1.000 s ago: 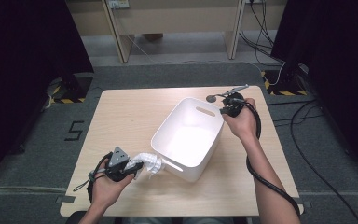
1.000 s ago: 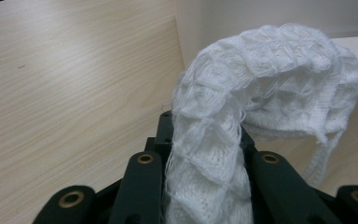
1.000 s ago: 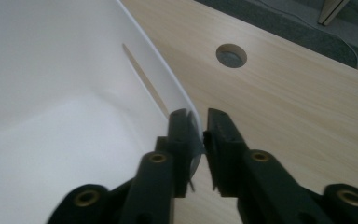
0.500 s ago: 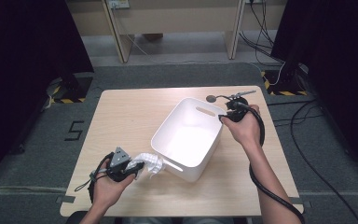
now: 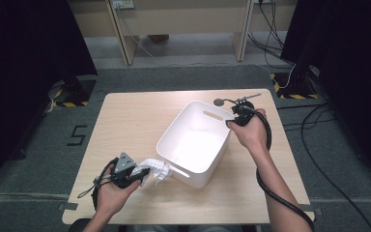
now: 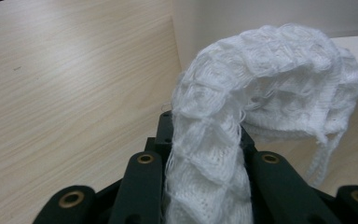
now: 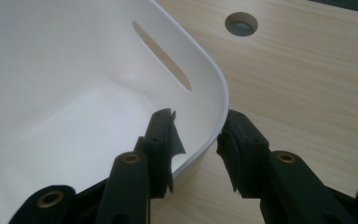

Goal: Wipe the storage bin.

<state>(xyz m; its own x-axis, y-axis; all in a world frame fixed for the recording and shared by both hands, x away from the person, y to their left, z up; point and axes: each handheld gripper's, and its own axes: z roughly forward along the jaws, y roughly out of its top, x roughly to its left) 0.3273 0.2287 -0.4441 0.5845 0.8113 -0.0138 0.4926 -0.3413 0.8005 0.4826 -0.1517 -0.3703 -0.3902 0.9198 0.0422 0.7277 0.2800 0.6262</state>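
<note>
Left tongs (image 5: 142, 175) clamped, low, level; right tongs (image 5: 233, 121) just closing, jaws apart, angled down.

One bin (image 5: 193, 145) at the table's (image 5: 125, 125) centre. One white cloth (image 5: 155, 169) at the bin's 8 o'clock. One round hole (image 5: 219, 102) at the bin's 1 o'clock. Two grippers: left (image 5: 142, 175) at 8 o'clock, right (image 5: 233, 121) at 2 o'clock.

White plastic bin (image 5: 195, 145) sits angled mid-bench (image 5: 130, 121). Left gripper (image 5: 142, 173) at the near left holds a white knit cloth (image 5: 155, 169) just beside the bin's near end. Right gripper (image 5: 232, 118) at the bin's far right corner; its fingers have just been closing, straddling the rim.
</note>
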